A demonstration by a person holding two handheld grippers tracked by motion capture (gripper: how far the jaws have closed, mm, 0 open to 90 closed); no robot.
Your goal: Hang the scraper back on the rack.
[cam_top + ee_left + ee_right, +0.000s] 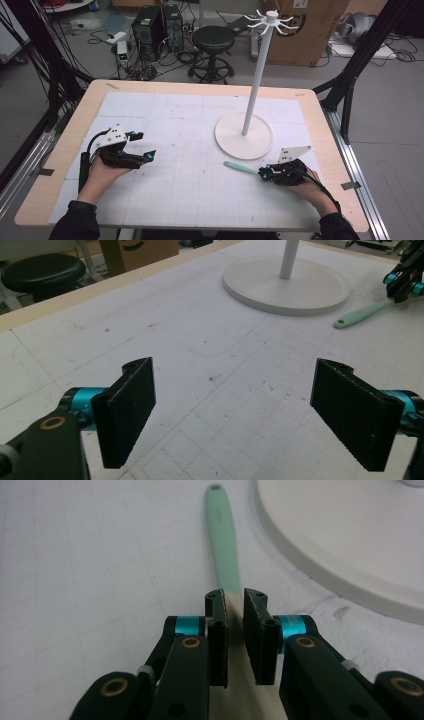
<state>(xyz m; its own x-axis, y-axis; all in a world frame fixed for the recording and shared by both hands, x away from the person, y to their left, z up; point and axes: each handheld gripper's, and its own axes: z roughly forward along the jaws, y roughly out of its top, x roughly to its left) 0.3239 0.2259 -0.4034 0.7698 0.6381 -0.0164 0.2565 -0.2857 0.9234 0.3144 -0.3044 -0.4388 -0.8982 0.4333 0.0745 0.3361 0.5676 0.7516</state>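
A lab: computer towers (157, 27), tangled cables (150, 67), a gridded test table (165, 125).

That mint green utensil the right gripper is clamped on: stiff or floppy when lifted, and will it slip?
The utensil looks like a thin, straight plastic handle, so probably stiff and light. The right gripper is shut on it near one end, so the long free end may sag or pivot. Its smooth surface could slip, though the ribbed pads should help. Flat on the table, it is unlikely to roll.

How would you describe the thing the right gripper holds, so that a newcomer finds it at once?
Start at the white stand with the round base on the table. Just in front of that base lies a slim mint-green utensil, one end clamped in the right gripper. It is the only green thing there, with a small hole at its free end.
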